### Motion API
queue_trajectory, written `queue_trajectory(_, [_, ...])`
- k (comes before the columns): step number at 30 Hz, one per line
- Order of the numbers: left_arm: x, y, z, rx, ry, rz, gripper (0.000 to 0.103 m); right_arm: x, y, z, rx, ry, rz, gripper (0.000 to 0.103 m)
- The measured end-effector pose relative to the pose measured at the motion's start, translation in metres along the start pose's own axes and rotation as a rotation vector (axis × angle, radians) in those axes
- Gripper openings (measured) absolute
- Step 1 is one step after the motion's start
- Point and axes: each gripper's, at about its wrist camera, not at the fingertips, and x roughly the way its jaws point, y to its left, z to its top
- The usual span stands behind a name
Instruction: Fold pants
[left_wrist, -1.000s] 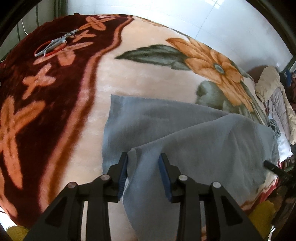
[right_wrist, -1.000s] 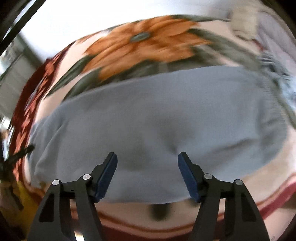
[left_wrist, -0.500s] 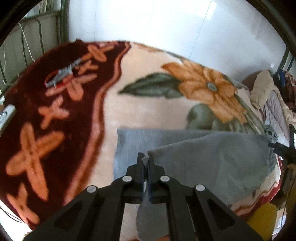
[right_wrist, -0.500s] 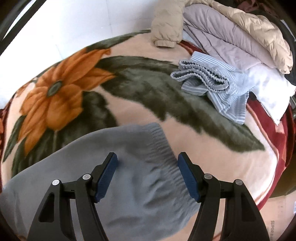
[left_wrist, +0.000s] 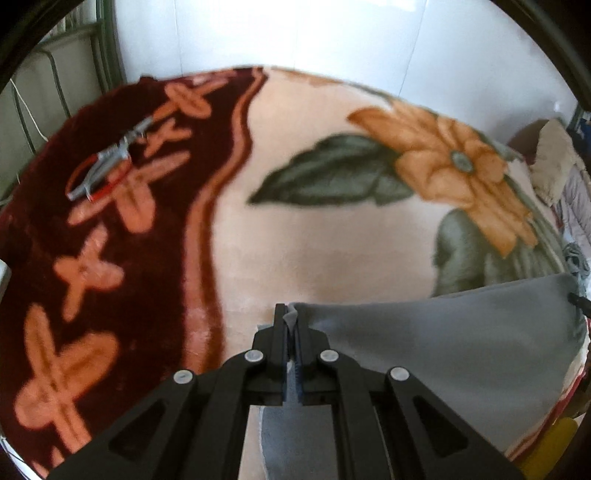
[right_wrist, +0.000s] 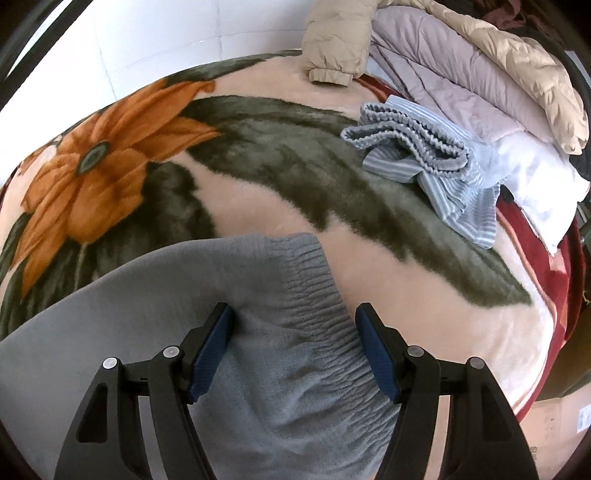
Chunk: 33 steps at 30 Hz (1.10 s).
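A: Grey pants (left_wrist: 443, 354) are spread on the floral blanket (left_wrist: 314, 240); a hem corner is pinched by the left gripper (left_wrist: 290, 332).

B: Right gripper (right_wrist: 295, 350) is held spread over the waistband (right_wrist: 321, 295), nothing gripped. If the corner is pulled now, the unheld waistband may be dragged and bunched.

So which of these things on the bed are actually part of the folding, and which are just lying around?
Part of the job:
- grey pants
- left gripper, shut on a pants edge
- right gripper, open over the ribbed waistband

Just lying about:
- scissors
- striped blue garment
- beige padded jacket
- floral blanket
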Motion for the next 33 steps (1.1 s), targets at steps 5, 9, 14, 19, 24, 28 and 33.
queue_trajectory(5, [0.012, 0.002, -0.006, 0.021, 0.036, 0.038, 0.012, -0.020, 0.017, 0.003, -0.064, -0.021, -0.036, 0.069])
queue_trajectory(9, [0.000, 0.007, -0.006, 0.015, 0.015, 0.051, 0.021, -0.049, 0.050, -0.004, -0.167, -0.068, -0.003, 0.069])
queue_trajectory(14, [-0.021, 0.010, -0.007, -0.034, 0.016, -0.013, 0.030, -0.071, 0.105, -0.025, -0.285, -0.052, 0.135, 0.069])
queue_trajectory(19, [-0.036, -0.006, -0.019, -0.046, 0.040, -0.115, 0.034, -0.080, 0.161, -0.055, -0.389, -0.017, 0.249, 0.069])
queue_trajectory(24, [-0.036, -0.031, -0.040, -0.013, 0.085, -0.139, 0.034, -0.088, 0.202, -0.083, -0.484, -0.012, 0.301, 0.069])
queue_trajectory(28, [-0.030, -0.042, -0.058, -0.003, 0.128, -0.157, 0.034, -0.088, 0.227, -0.105, -0.523, 0.023, 0.348, 0.069])
queue_trajectory(33, [-0.027, -0.040, -0.072, 0.050, 0.152, -0.083, 0.034, -0.069, 0.242, -0.118, -0.569, 0.019, 0.282, 0.069])
